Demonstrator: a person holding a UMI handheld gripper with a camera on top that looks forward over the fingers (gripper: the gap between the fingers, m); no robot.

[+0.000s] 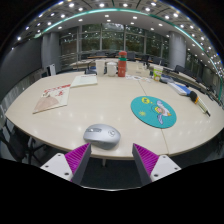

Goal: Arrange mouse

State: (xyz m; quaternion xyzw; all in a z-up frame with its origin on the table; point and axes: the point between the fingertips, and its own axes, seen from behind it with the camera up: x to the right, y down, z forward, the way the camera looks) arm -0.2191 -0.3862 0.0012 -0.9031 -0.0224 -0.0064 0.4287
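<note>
A grey computer mouse (102, 134) lies on the pale round table (100, 100) near its front edge. A round teal mouse mat (153, 111) with a printed picture lies to the right of the mouse and farther in. My gripper (112, 160) is open and empty, with its purple pads (77, 157) spread wide. It hovers just off the table's front edge, with the mouse just ahead of the fingers, nearer the left one.
An open book (52, 98) lies at the table's left. Papers (84, 81), a red and green container (122, 66) and small items (156, 73) stand at the far side. Several pens and a blue object (188, 92) lie at the right. A glass-walled hall lies beyond.
</note>
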